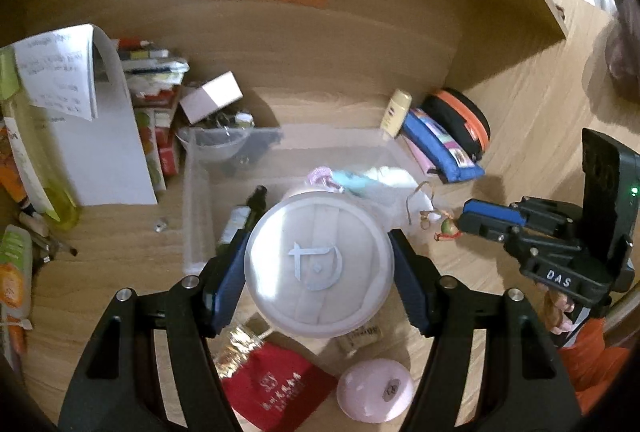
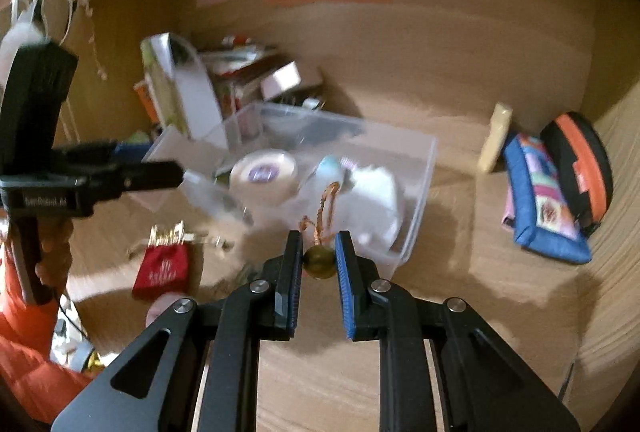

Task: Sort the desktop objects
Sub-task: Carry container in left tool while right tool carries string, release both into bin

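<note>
My left gripper is shut on a round white jar with a grey logo on its lid, one blue pad on each side, held above the near wall of a clear plastic bin. The right wrist view shows the same jar over the bin, with the left gripper at the left. My right gripper is shut on a small olive bead charm whose orange cord loop sticks up. In the left wrist view that gripper hangs at the right with the charm at its tip.
The bin holds a dark bottle and soft white and teal items. A red pouch, a pink round case and a cork lie near. A blue pencil case, a black-orange case and a yellow tube stand right; papers and books left.
</note>
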A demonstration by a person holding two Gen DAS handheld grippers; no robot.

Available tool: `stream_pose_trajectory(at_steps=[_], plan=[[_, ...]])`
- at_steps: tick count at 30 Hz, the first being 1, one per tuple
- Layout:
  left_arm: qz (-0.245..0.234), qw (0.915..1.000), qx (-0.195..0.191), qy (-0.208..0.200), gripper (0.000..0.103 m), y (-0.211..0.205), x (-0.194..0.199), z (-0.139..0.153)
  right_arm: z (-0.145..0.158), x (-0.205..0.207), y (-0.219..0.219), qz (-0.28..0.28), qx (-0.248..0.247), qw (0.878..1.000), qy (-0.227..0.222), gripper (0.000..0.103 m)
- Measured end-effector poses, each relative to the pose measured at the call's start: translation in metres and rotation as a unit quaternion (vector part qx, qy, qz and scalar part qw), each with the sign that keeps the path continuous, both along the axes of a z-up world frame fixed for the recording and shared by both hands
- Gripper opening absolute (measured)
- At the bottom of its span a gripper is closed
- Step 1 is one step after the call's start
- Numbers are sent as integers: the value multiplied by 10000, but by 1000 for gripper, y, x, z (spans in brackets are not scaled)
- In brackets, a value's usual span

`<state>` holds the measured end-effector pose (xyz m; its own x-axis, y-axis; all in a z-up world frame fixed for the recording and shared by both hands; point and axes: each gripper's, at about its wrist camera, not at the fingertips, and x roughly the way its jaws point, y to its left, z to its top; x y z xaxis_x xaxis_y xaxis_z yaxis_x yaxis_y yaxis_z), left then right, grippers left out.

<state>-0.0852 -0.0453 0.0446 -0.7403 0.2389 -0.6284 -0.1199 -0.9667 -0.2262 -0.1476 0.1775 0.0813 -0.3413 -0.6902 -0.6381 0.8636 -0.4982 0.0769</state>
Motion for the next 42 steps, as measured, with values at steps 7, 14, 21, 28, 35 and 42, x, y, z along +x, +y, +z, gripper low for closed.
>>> stream_pose_trajectory(at_steps=[7, 14, 21, 28, 35, 42], plan=[[233, 9997, 1, 116, 67, -18, -10, 16, 16, -20, -9, -194, -168, 9995, 165, 15], [483, 9988, 27, -93, 67, -30, -38, 6, 24, -32, -22, -199, -322, 9991, 184, 15], [544, 9978, 83, -375, 67, -33, -67, -13, 10, -42, -40, -119, -122, 9998, 72, 15], [633, 9961, -85, -612, 67, -32, -93, -30, -10, -57, -49, -188, 48, 9998, -97, 15], [532, 9948, -467, -731, 67, -20, -105, -38, -26, -67, -55, -167, 209, 9994, -234, 15], [538, 9927, -532, -936, 66, -16, -117, -44, -28, -64, -56, -178, 291, 9993, -147, 16]])
